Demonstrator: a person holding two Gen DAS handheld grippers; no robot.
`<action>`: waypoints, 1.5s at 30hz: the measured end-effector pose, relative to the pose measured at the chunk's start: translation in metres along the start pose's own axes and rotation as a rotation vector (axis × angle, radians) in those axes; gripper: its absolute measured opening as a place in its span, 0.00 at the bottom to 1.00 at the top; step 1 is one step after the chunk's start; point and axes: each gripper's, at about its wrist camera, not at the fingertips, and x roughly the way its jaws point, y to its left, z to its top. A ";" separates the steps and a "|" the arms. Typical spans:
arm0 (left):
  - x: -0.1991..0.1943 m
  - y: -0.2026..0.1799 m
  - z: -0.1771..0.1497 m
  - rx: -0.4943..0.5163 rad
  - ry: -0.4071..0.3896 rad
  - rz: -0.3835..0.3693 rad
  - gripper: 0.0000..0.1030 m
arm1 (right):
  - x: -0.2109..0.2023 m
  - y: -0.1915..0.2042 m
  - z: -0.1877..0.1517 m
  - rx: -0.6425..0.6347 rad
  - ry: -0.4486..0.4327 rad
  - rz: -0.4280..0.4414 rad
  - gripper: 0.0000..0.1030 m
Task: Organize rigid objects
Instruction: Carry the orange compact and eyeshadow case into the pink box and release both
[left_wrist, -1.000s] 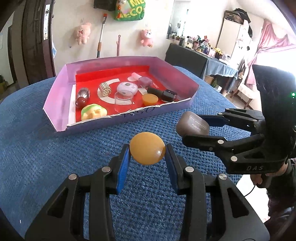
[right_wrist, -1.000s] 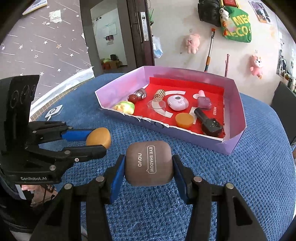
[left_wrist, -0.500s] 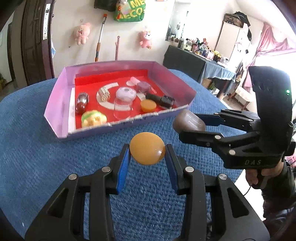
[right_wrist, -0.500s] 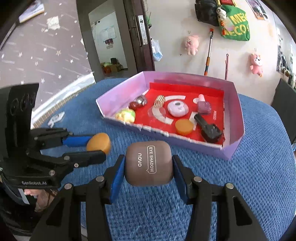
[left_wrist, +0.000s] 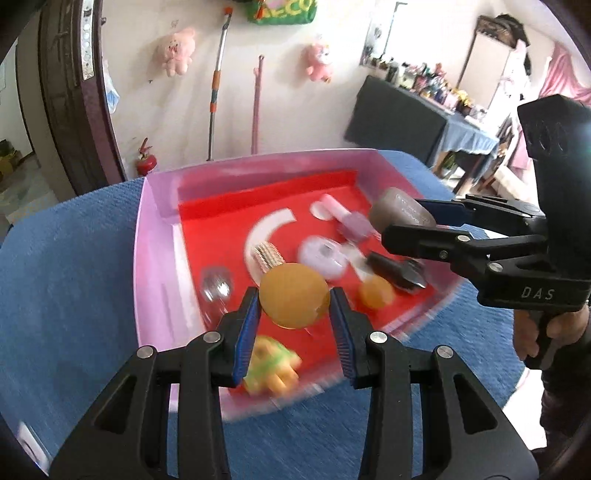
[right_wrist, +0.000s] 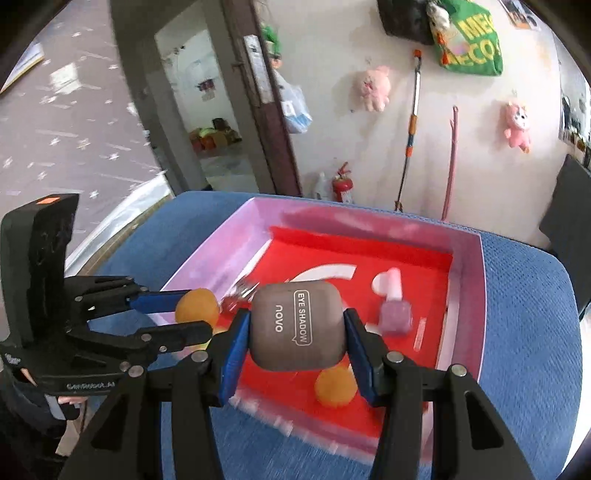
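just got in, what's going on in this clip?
A person holds a tool in each hand over the pink-walled, red-floored tray on blue cloth. The left tool grips a round orange disc; the right tool grips a brown eye shadow case. Neither is released; other small items already lie inside.

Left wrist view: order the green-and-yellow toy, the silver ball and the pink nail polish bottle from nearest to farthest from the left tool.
1. Green-and-yellow toy, just below the left tool, at the box's near edge.
2. Silver ball, to the tool's left, beside the box's left wall.
3. Pink nail polish bottle, farthest, up and right, deep in the box.
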 end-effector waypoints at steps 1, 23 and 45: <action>0.006 0.005 0.007 0.006 0.013 0.012 0.35 | 0.009 -0.006 0.008 0.014 0.017 0.000 0.51; 0.115 0.048 0.067 0.033 0.242 0.076 0.35 | 0.140 -0.055 0.065 0.127 0.298 -0.082 0.51; 0.138 0.045 0.070 0.060 0.305 0.142 0.36 | 0.169 -0.044 0.070 0.115 0.386 -0.165 0.53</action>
